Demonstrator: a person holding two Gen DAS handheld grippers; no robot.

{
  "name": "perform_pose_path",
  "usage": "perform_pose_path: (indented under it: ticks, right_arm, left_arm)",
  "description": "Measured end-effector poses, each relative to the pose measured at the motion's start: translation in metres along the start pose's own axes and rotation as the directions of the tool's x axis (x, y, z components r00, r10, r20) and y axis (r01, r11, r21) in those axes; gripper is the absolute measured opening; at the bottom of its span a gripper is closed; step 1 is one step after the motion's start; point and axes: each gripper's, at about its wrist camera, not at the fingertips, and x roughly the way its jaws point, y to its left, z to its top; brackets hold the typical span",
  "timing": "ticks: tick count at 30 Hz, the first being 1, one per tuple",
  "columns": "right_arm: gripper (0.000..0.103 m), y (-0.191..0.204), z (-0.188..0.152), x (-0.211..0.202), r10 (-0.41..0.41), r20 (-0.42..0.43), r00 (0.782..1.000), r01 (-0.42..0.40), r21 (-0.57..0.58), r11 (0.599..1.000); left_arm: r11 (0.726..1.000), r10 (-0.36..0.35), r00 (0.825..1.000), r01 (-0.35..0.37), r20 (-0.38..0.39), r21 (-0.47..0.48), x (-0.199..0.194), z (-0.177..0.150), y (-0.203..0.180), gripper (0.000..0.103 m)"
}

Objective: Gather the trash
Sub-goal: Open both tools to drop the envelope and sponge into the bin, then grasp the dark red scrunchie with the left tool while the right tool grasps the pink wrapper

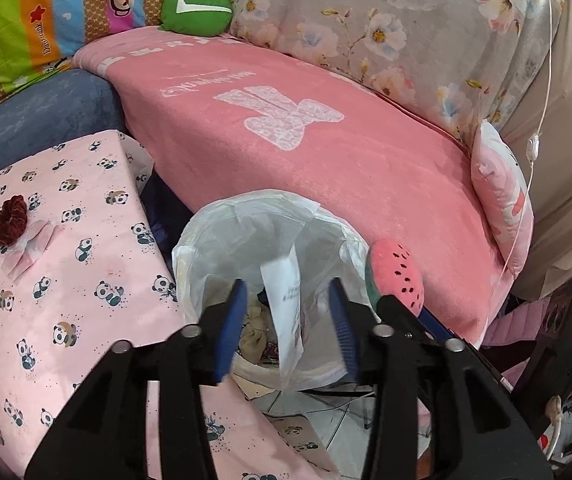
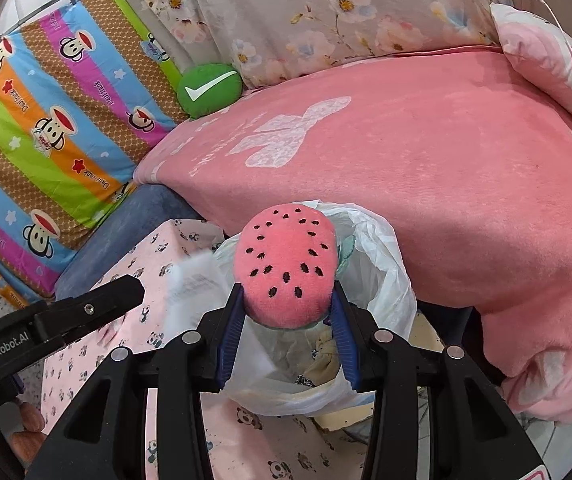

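left tool [image 1: 288, 320] open above bin liner [image 1: 221, 224], paper slip [image 1: 286, 312] loose between; right tool [image 2: 288, 312] gripping watermelon plush [image 2: 286, 268].

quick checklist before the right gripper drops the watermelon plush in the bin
1. Right gripper has a firm hold on the watermelon plush: ok, pads press both sides.
2. Plush is over the mouth of the bin bag: ok, roughly over its near rim.
3. Left gripper has let go of the white paper: ok, jaws are open and the paper hangs free between them over the bin.
4. Left gripper is out of the drop path: not ok, it hangs over the bin mouth.
5. Room in the bin: ok, trash lies low.
6. Plush really is trash: cannot tell.
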Motion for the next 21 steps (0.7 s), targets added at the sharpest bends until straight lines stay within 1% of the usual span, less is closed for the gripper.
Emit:
perform_pose_path:
  ticks: [1,7,11,12,14,15,16,21]
  right_arm:
    - [0.040,0.000,0.000,0.001,0.000,-0.001,1.000,0.000,0.000,1.000]
    - [0.041,0.006,0.001,0.008,0.005,-0.012,1.000,-0.006,-0.008,1.000]
    - [0.047,0.016,0.001,0.012,0.009,-0.012,1.000,-0.010,-0.024,1.000]
    - [0.050,0.019,0.001,0.013,0.005,-0.008,1.000,-0.005,-0.028,1.000]
    - [0.051,0.024,0.002,0.015,-0.002,-0.004,1.000,0.002,-0.041,0.999]
    - [0.055,0.027,0.002,0.016,-0.002,-0.005,1.000,0.002,-0.048,0.999]
    - [0.057,0.030,0.002,0.017,-0.003,-0.004,1.000,0.003,-0.053,0.999]
    - [0.058,0.043,0.002,0.020,0.006,-0.004,1.000,-0.006,-0.071,0.997]
  left_arm:
    - [1.000,0.012,1.000,-0.012,0.008,-0.008,-0.001,0.000,0.003,0.049]
    - [0.998,0.055,0.999,-0.054,0.001,-0.034,0.000,-0.001,0.023,0.049]
    - [0.996,0.073,0.997,-0.073,-0.006,-0.054,-0.002,-0.004,0.036,0.049]
    - [0.995,0.078,0.997,-0.078,-0.006,-0.058,-0.003,-0.005,0.038,0.049]
    - [0.994,0.088,0.996,-0.088,-0.004,-0.066,-0.005,-0.008,0.045,0.049]
    - [0.993,0.095,0.995,-0.095,-0.004,-0.070,-0.006,-0.009,0.048,0.049]
    - [0.992,0.100,0.995,-0.100,-0.003,-0.073,-0.007,-0.010,0.050,0.049]
    - [0.988,0.124,0.992,-0.124,-0.001,-0.095,-0.014,-0.013,0.067,0.049]
